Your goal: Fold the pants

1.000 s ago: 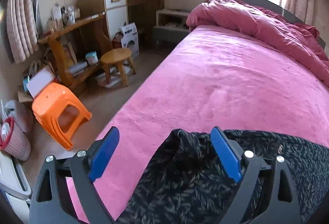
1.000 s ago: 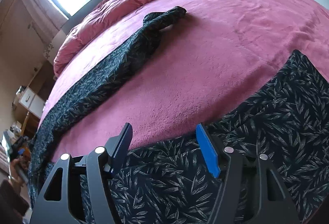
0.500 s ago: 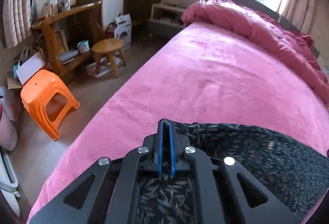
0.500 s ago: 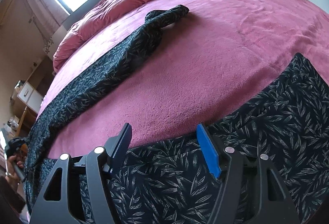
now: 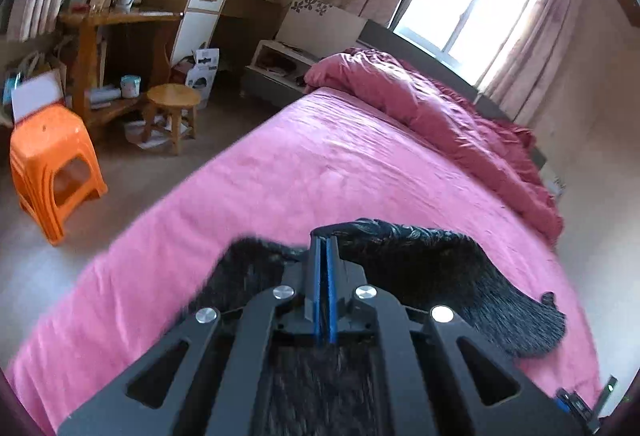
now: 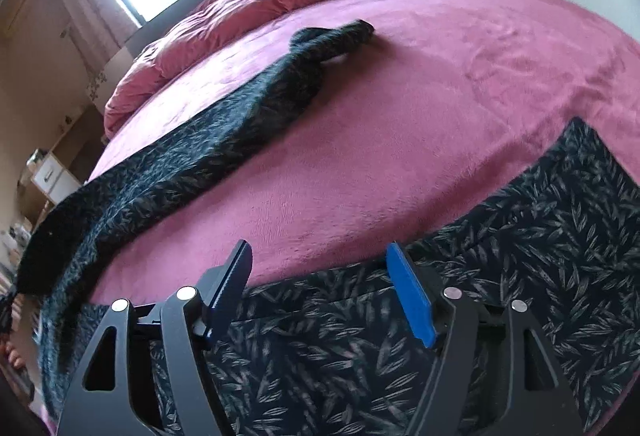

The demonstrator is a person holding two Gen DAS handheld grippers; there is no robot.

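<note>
Beside the bed [image 5: 280, 172], an orange stool [image 5: 52, 164] and wooden stool [image 5: 173, 104] stand.

The left gripper [image 5: 324, 248] has its blue pads pressed together on a fold of the pants [image 5: 440, 268], lifted clear of the bed [image 5: 320, 164]. The right gripper [image 6: 320, 272] points down at the bed's near edge, jaws opening, pads astride the pants but not pressing
</note>
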